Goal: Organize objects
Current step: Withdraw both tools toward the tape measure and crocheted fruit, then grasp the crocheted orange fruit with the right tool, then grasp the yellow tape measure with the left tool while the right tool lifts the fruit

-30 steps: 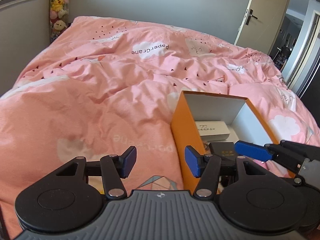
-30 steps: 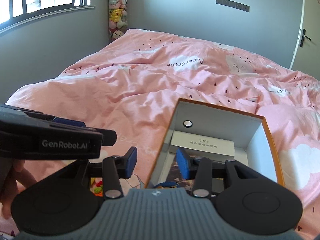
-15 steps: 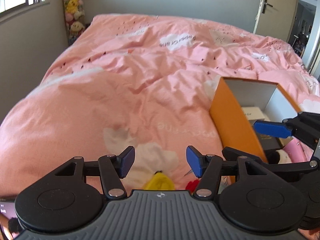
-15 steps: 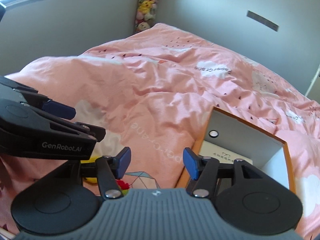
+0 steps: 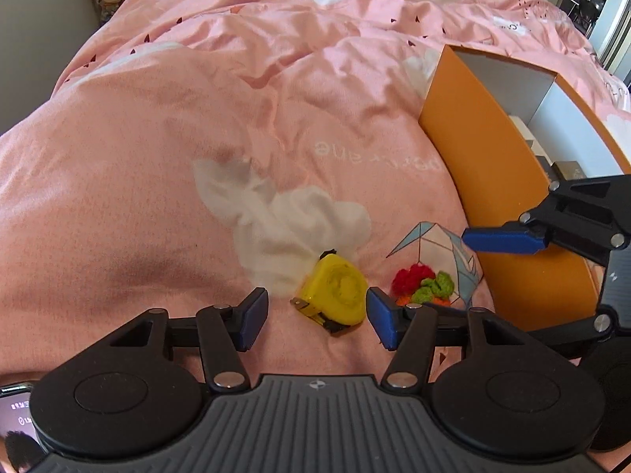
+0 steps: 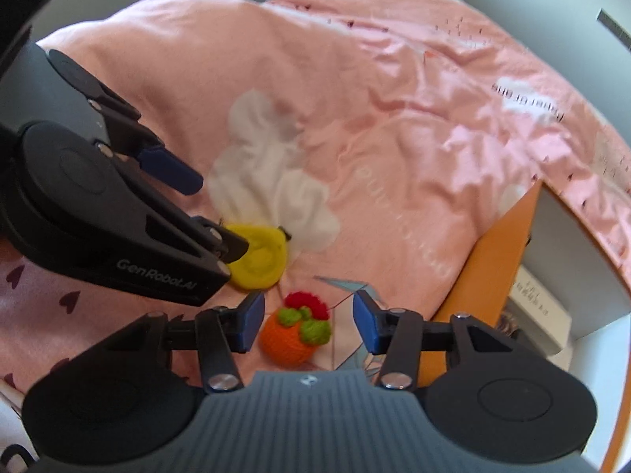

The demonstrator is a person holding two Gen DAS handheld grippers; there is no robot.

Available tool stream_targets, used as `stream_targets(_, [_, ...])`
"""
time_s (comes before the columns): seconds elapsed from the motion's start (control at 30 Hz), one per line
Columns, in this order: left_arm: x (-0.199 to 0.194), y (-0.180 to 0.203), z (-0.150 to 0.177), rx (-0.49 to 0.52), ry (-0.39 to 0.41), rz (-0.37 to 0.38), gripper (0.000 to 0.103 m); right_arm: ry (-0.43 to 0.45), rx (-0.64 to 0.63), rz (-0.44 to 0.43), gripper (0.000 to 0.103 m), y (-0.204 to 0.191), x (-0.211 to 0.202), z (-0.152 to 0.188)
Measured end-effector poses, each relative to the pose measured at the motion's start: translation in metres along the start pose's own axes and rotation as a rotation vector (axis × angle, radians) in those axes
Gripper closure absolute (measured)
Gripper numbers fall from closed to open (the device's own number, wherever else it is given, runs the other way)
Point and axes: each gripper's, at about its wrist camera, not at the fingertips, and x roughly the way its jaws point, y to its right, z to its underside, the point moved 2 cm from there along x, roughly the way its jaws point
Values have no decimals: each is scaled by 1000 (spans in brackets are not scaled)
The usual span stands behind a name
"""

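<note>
Ahead of my left gripper (image 5: 317, 317) the pink bed cover (image 5: 157, 181) lies bare and wide, so I have free passage there. The yellow tape measure (image 5: 339, 291) sits between its fingers, touching neither as far as I can tell. To my right the tall orange box (image 5: 501, 197) walls off that side, and my right gripper (image 6: 305, 321), its jaws closing, hangs just beside it over the knitted toy (image 6: 294, 335). The two grippers crowd each other above these small things.
</note>
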Motion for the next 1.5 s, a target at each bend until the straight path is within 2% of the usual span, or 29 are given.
stream_targets(0.13, [8, 5, 5, 34, -6, -42, 35, -55, 55, -7, 53, -3, 16, 4])
stream_targets(0.33, [12, 16, 19, 114, 33, -123, 35, -80, 133, 26, 53, -4, 34, 16])
stream_targets(0.73, [13, 17, 20, 131, 46, -141, 35, -74, 140, 49, 56, -12, 47, 21])
stream_targets(0.93, [11, 16, 20, 125, 56, -124, 35, -57, 156, 44, 58, -9, 41, 22])
stream_targets(1.07, [5, 15, 16, 118, 79, -100, 35, -35, 128, 89, 58, -7, 32, 18])
stream_targets(1.17, [0, 15, 12, 123, 105, -114, 35, -10, 96, 130, 58, -5, 20, 14])
stream_targets(1.37, [-7, 16, 10, 174, 136, -108, 37, 52, 40, 154, 58, 14, -6, 6])
stream_targets(1.5, [-7, 22, 11, 233, 143, -130, 37, 61, 70, 137, 57, 30, -14, 3])
